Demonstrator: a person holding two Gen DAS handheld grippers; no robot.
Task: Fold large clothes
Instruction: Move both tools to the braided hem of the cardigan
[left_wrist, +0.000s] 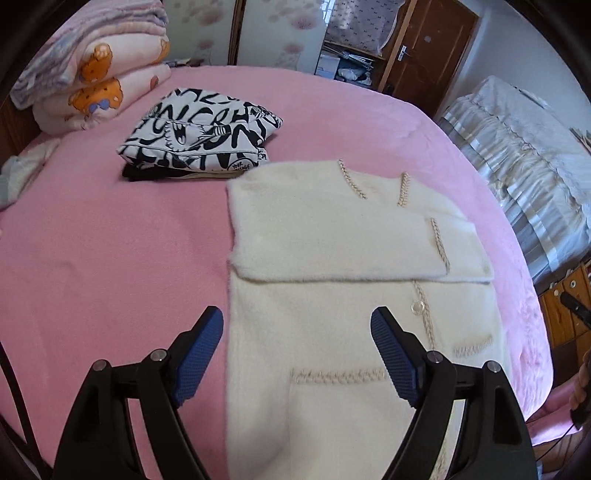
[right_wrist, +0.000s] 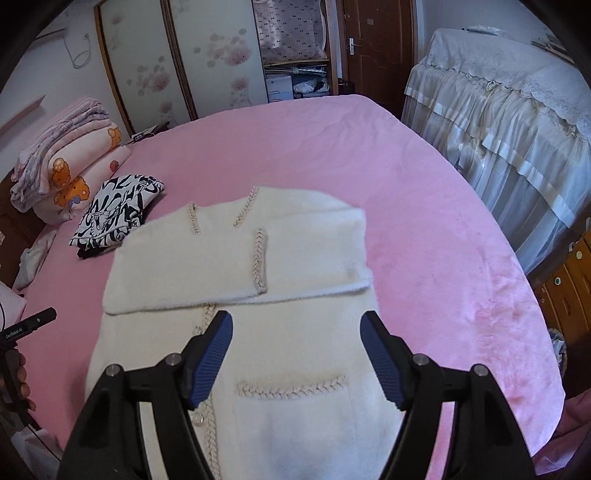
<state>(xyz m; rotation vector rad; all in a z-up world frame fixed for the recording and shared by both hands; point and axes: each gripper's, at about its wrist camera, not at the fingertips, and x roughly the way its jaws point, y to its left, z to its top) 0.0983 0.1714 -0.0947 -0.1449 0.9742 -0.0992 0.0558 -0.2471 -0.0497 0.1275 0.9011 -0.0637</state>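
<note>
Cream fuzzy cardigan (left_wrist: 332, 236) flat on the pink bed, front up, braided trim, pearl button. Both sleeves folded across chest, forming a band ahead of both tongs. Lower body with braid-edged pockets lies directly below and between the tong tips, not touching them.

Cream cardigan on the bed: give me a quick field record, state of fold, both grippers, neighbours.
garment: cream cardigan, fuzzy, braided trim, button placket
fold state: sleeves folded across the chest; lower body still flat, not yet folded up
surface: pink bedspread
left gripper: open, above the cardigan's left edge, holding nothing
right gripper: open, above the pocket area, holding nothing
neighbour: black-and-white printed folded garment, apart from the cardigan, beyond its collar
far corner: stacked folded quilts
</note>
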